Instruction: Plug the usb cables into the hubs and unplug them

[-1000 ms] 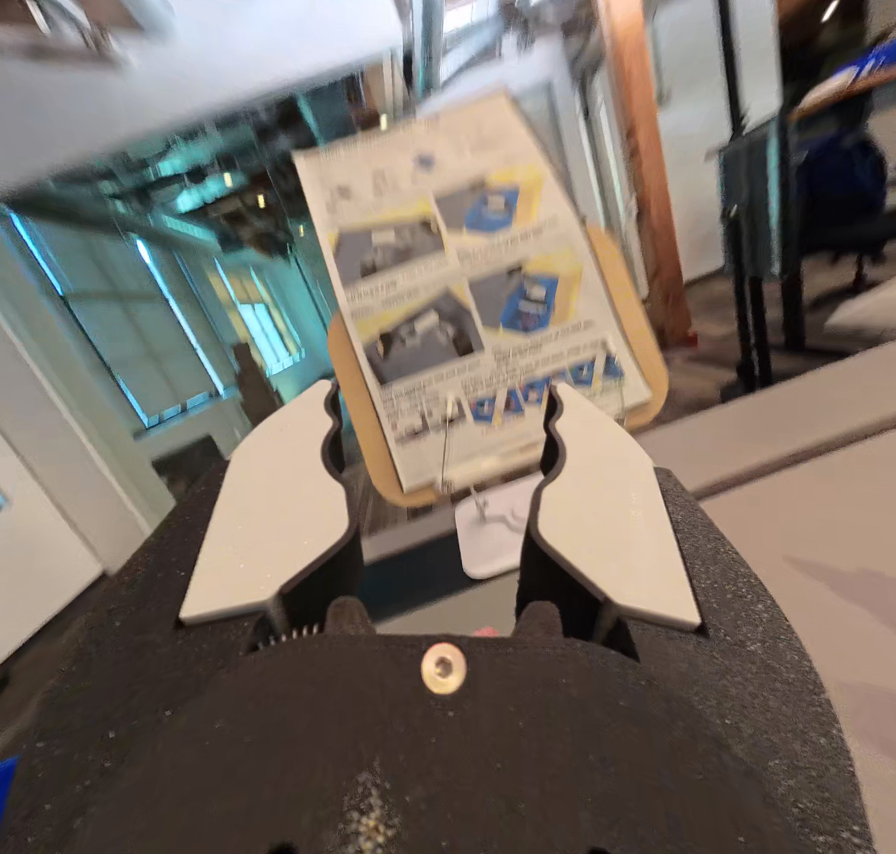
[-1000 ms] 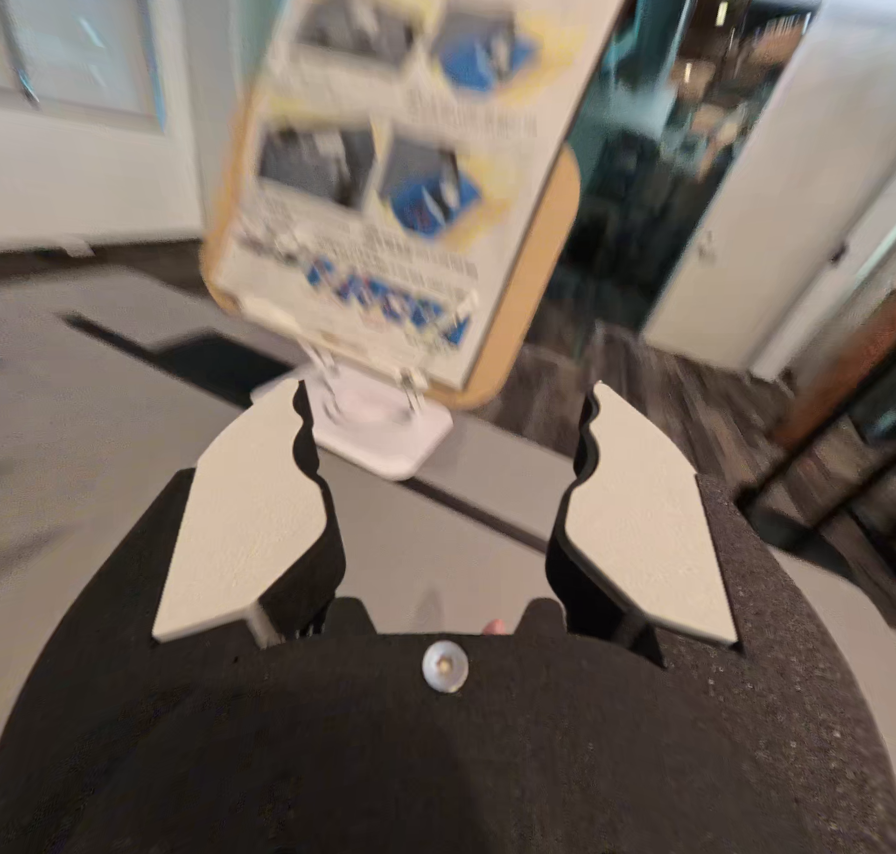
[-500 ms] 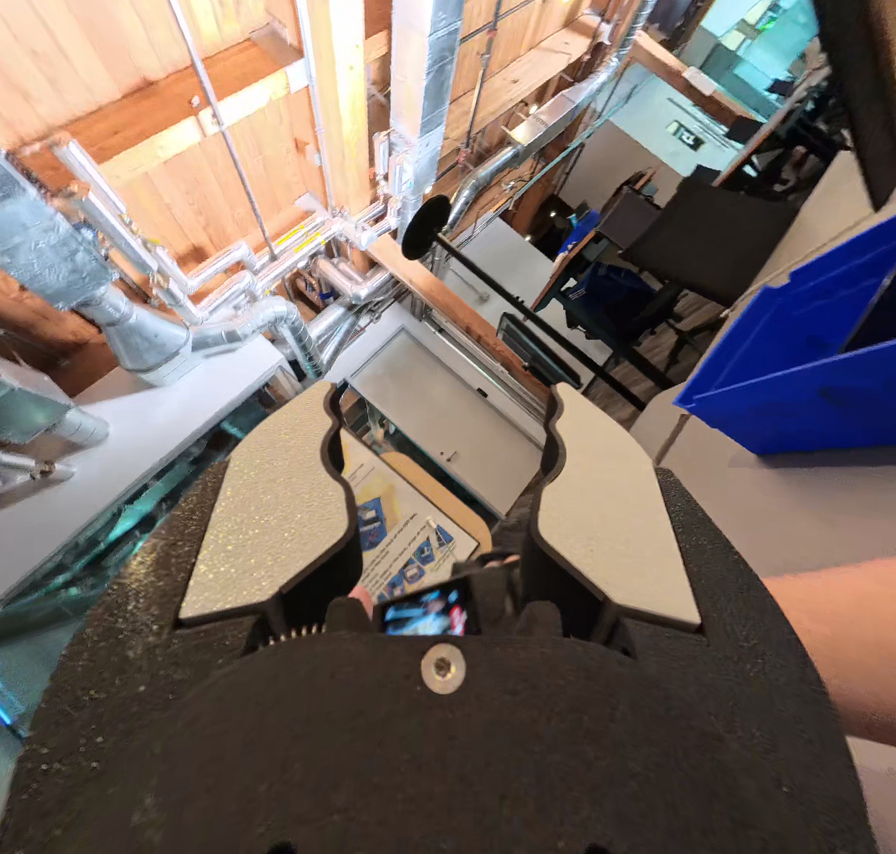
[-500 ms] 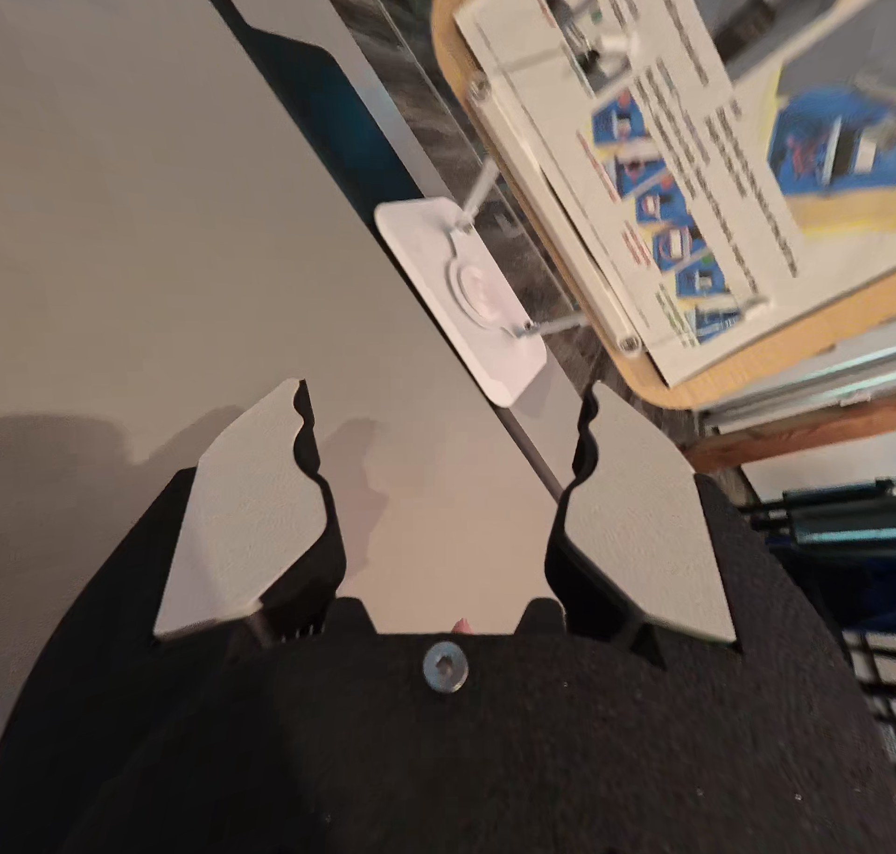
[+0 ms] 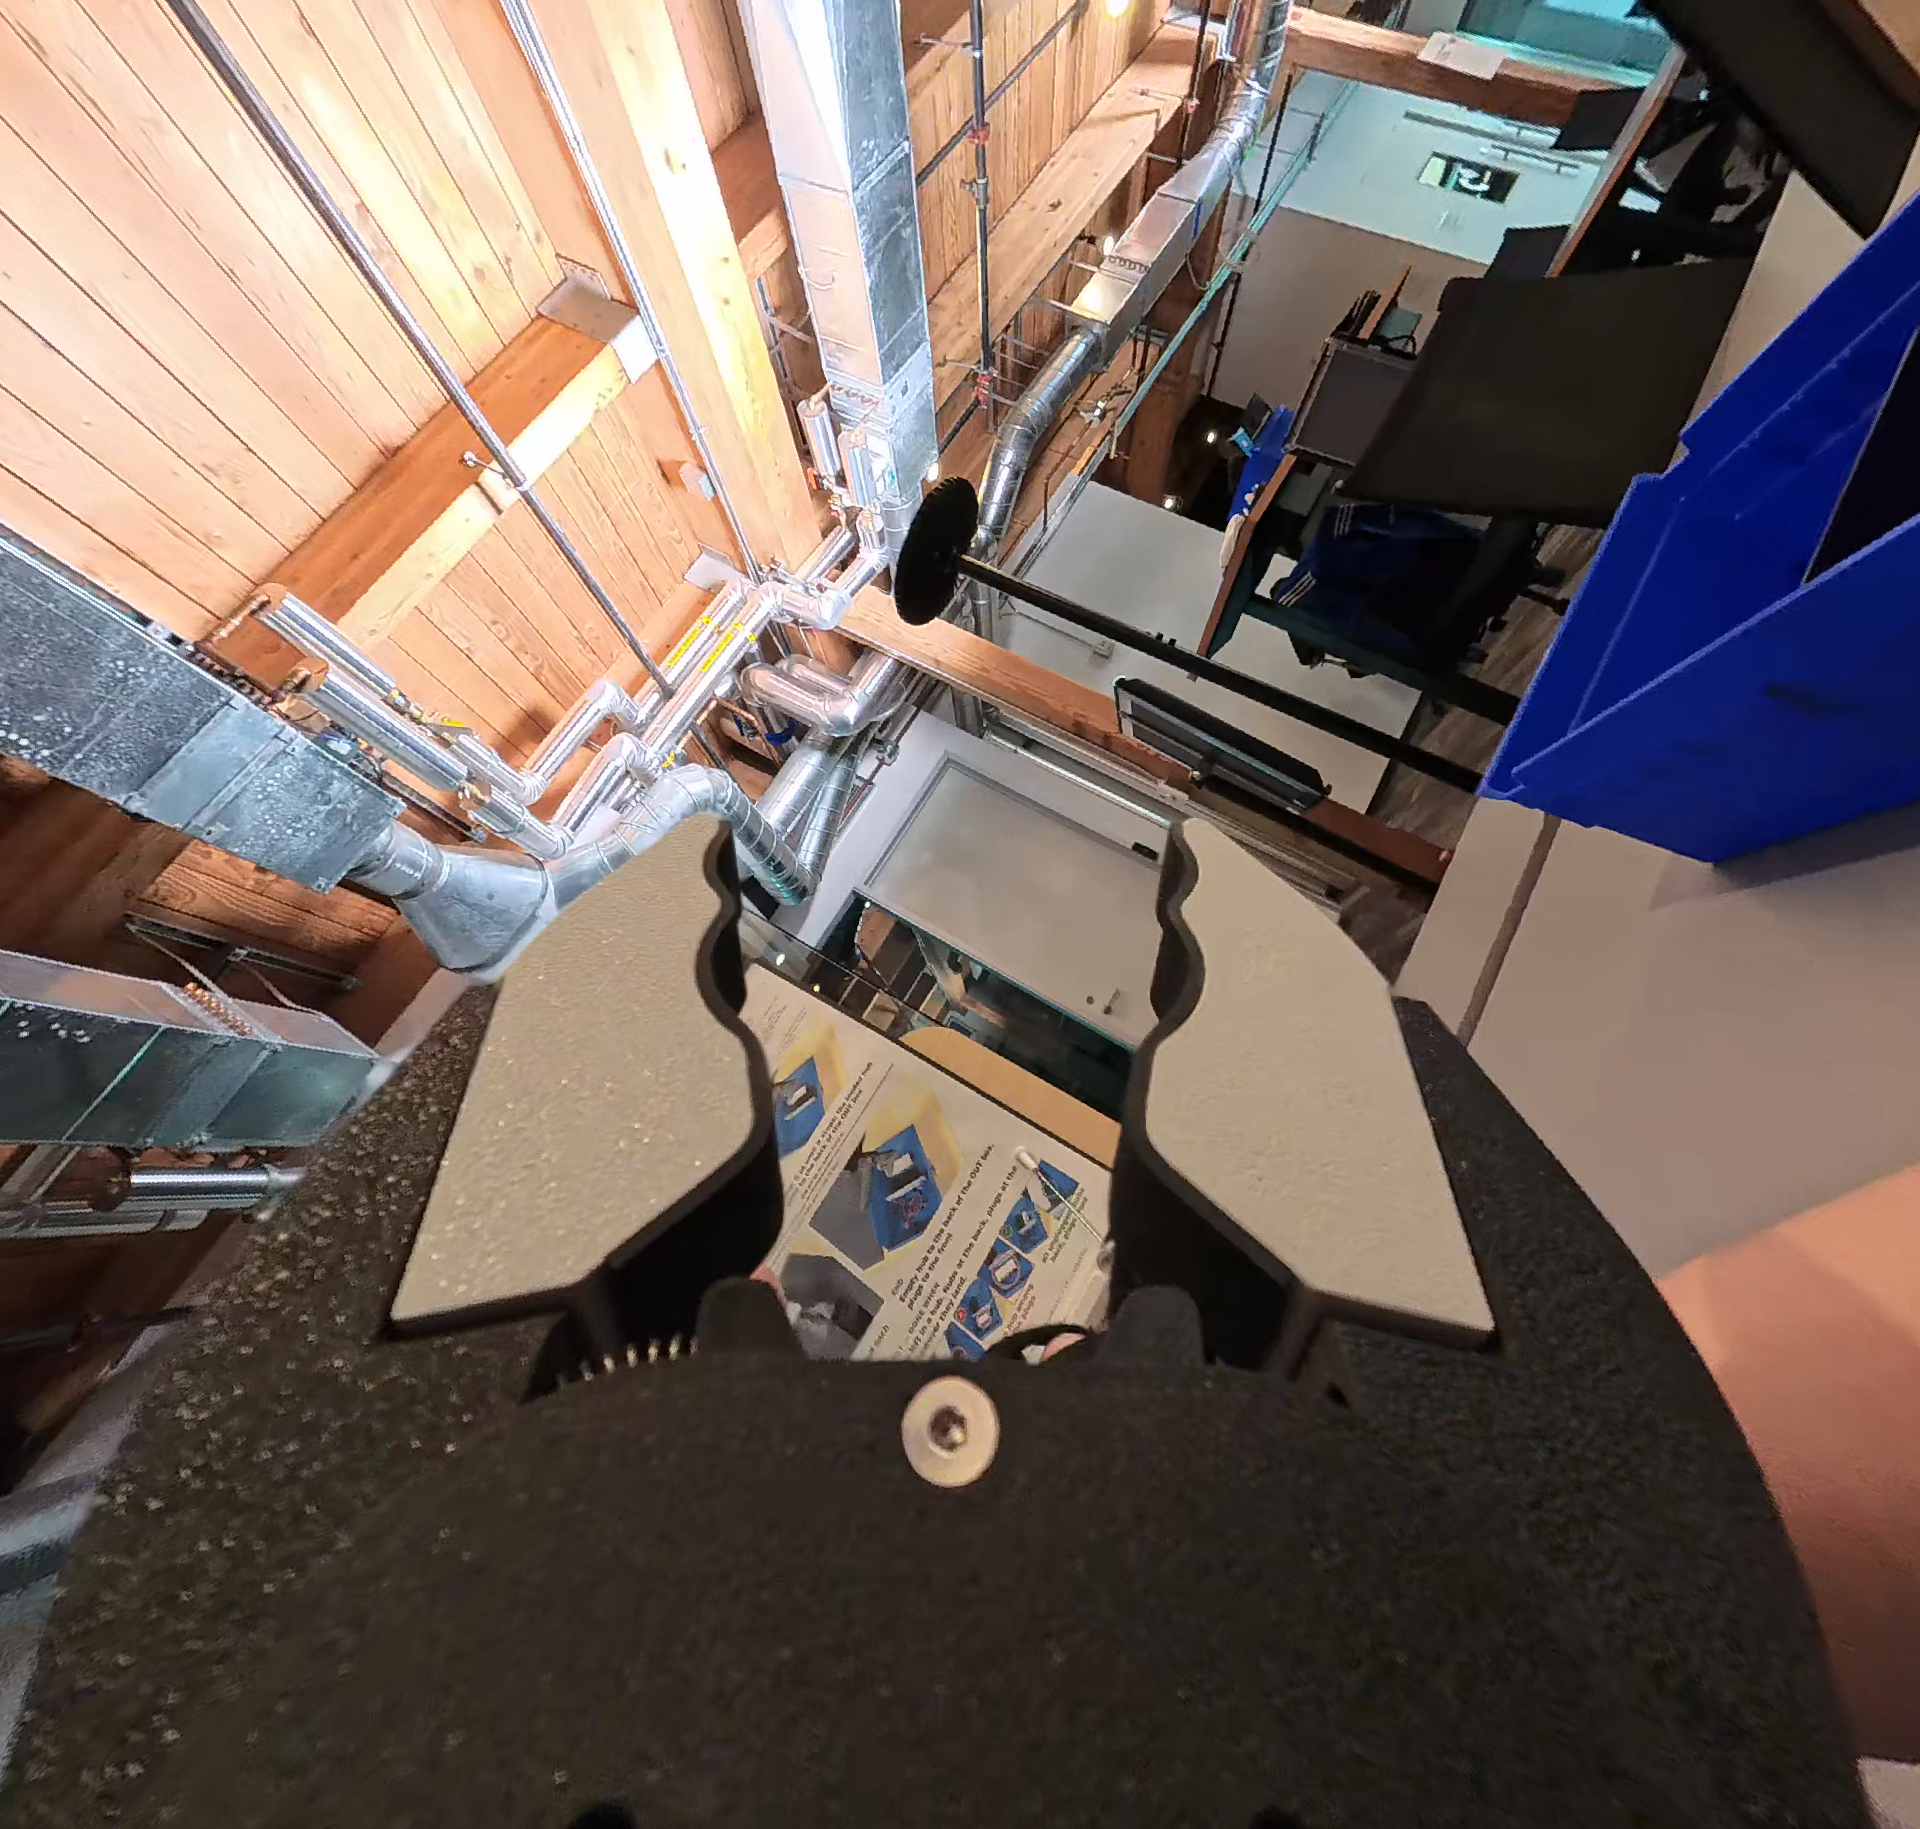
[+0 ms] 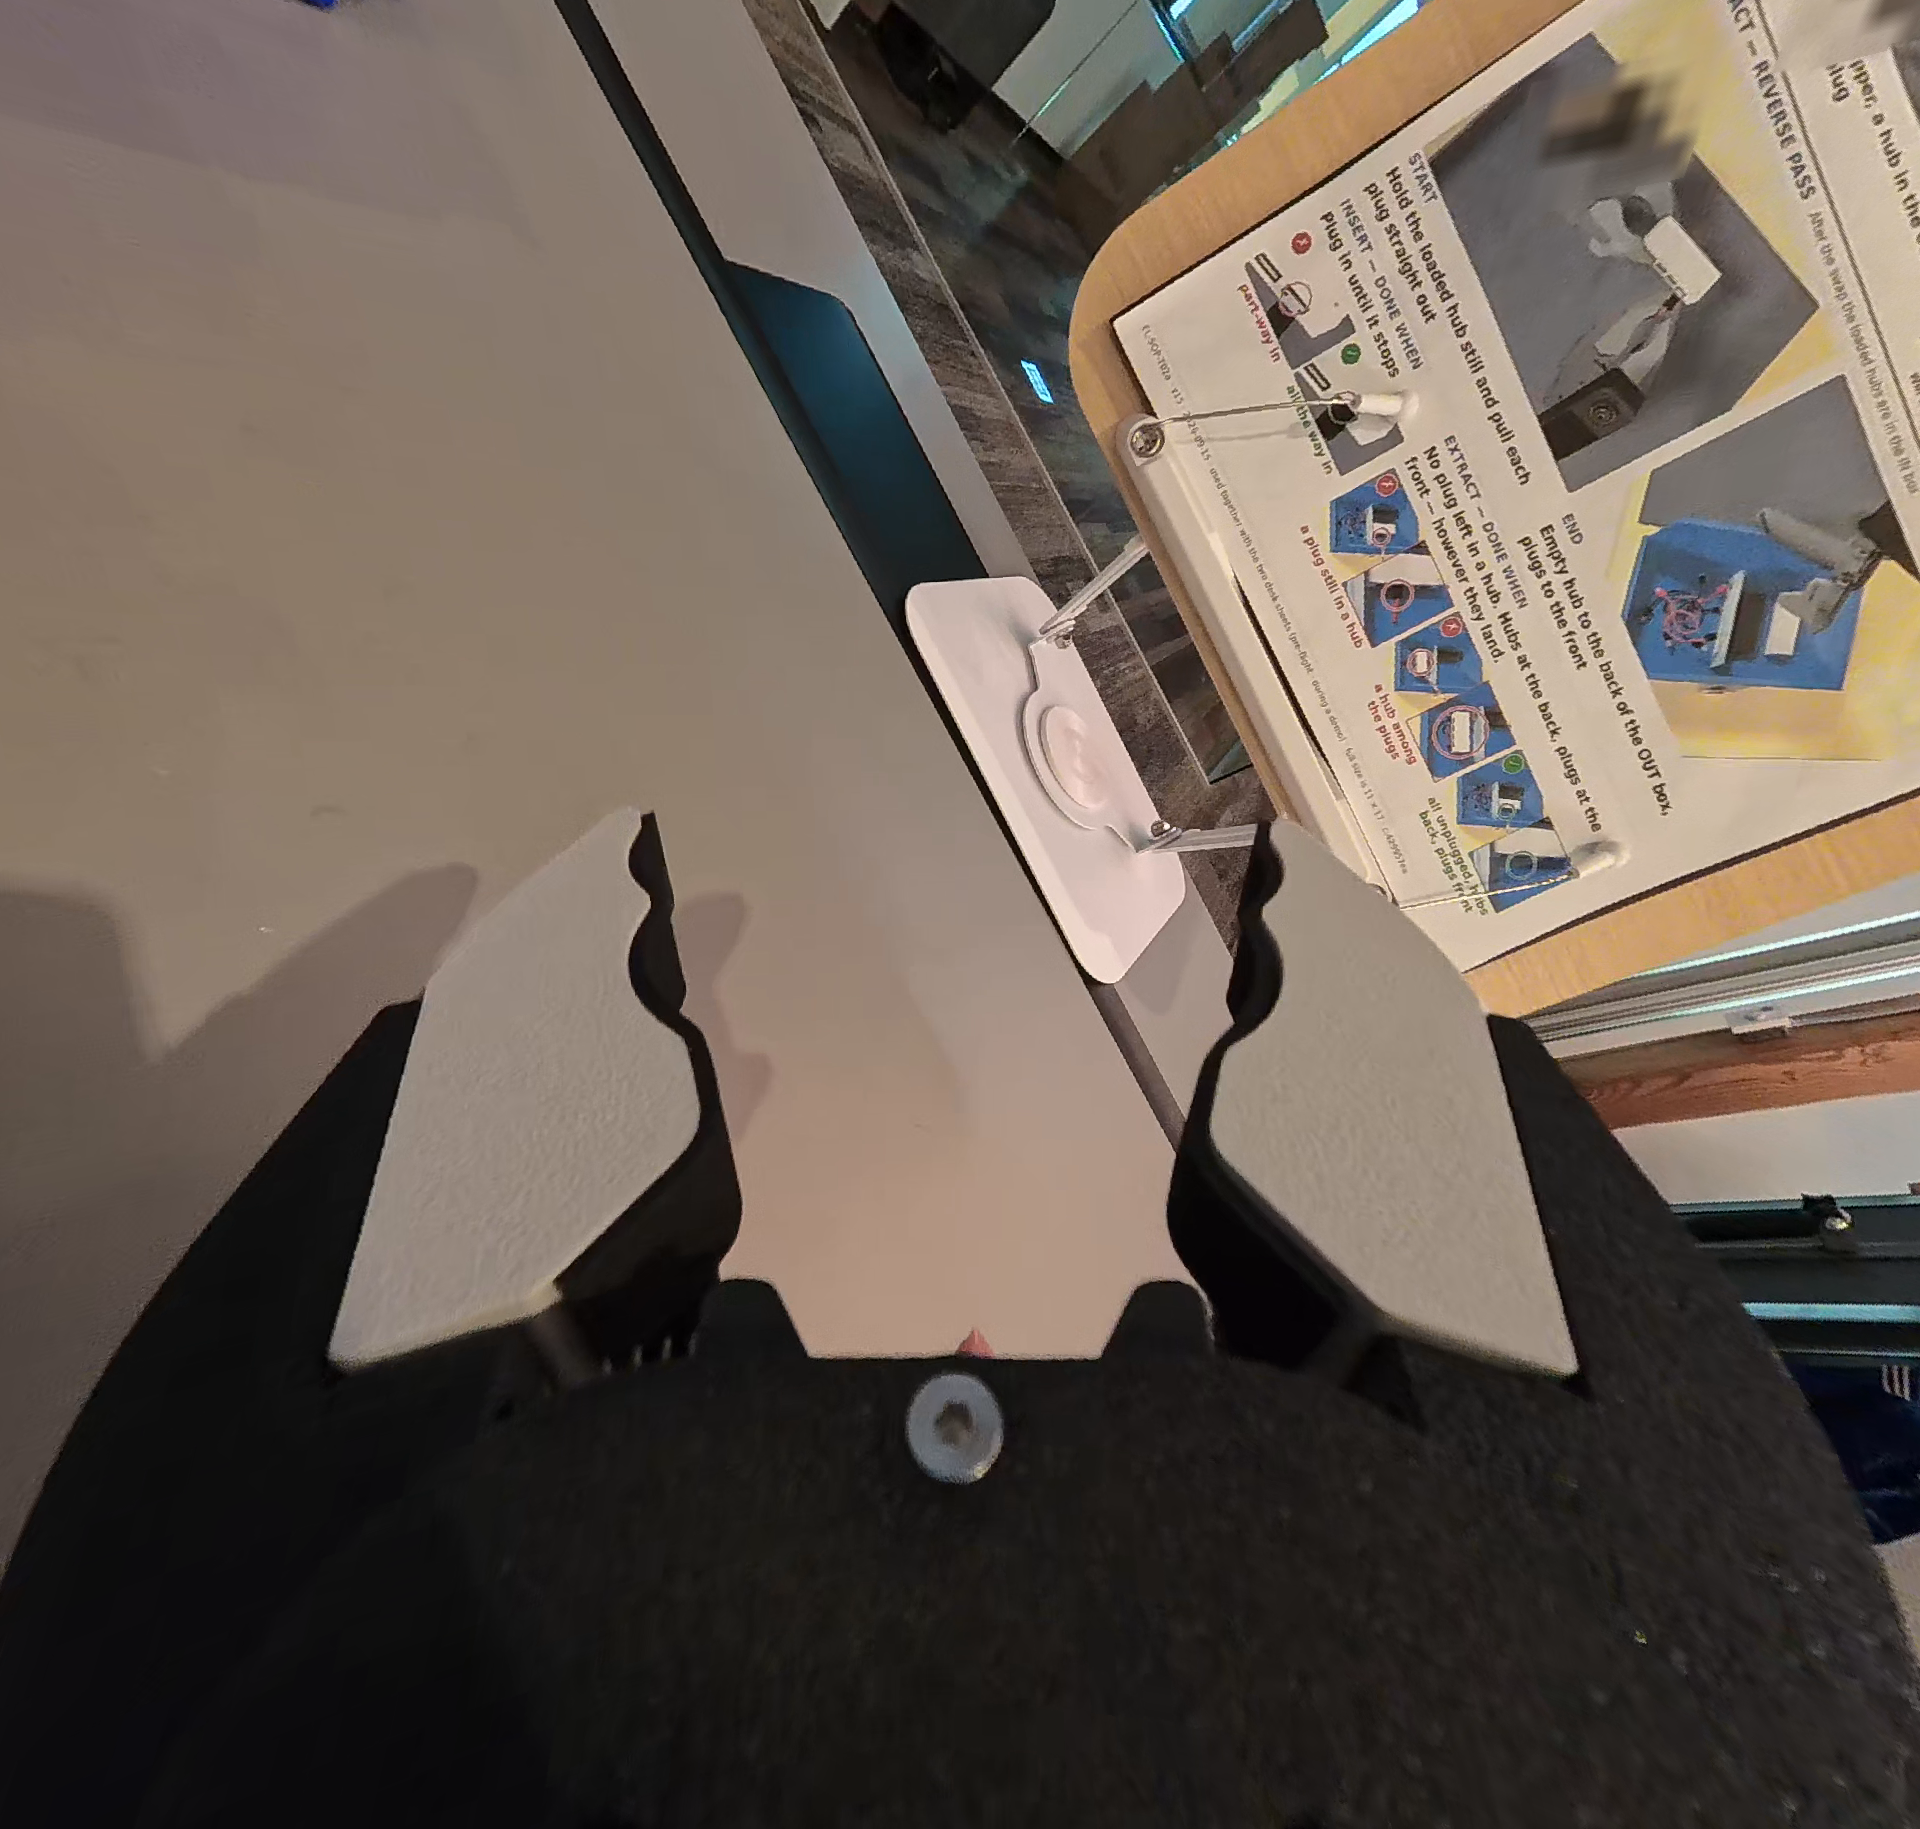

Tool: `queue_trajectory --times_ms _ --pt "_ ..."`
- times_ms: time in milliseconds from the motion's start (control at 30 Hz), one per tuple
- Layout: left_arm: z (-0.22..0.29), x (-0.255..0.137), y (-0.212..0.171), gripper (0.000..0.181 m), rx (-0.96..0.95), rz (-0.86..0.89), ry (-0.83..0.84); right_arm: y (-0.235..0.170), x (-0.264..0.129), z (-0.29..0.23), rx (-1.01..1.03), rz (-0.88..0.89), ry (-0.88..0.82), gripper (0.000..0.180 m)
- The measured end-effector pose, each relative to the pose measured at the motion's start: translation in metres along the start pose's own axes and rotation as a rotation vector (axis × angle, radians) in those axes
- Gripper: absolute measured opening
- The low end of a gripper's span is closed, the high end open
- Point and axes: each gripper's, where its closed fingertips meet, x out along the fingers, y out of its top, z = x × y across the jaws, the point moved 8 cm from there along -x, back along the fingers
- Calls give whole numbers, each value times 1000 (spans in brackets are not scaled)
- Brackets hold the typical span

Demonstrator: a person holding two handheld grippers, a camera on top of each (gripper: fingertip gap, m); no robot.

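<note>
Left wrist view shows the left hand-held gripper wide open, empty, tilted toward ceiling pipes beside one blue bin; the right hand-held gripper, equally open and empty, hovers over a grey tabletop near one instruction sheet on its stand; no cables or hubs visible.

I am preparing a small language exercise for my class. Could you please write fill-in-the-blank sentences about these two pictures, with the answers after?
1. Both the left gripper and the right gripper are open and hold ____.
2. The bin at the right edge of the left wrist view is ____ in colour.
3. The printed sheet rests on a stand with a flat ____ base.
4. The left wrist view points up at a ____ ceiling with metal ducts.

Answers: nothing; blue; white; wooden
</note>
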Motion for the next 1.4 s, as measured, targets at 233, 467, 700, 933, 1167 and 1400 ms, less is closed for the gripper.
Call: queue_trajectory --times_ms 233,467,700,933,1167,1400 --pt "-1 4 -9 77 -9 -47 0 1 -1 1 5 13 2 103" --pt "2 5 -13 77 6 -70 -13 -1 1 -1 1 1 21 104" --pt "-4 -8 16 74 -51 -3 -35 -5 4 -1 23 -7 41 103" --pt "-28 7 -25 71 -248 -151 -61 -50 30 10 215 -118 115 97" --pt "-90 18 -175 75 -604 -566 62 -140 45 63 606 -281 114 91" --pt "-103 -10 -277 71 -803 -859 130 -136 17 107 807 -90 80 90"
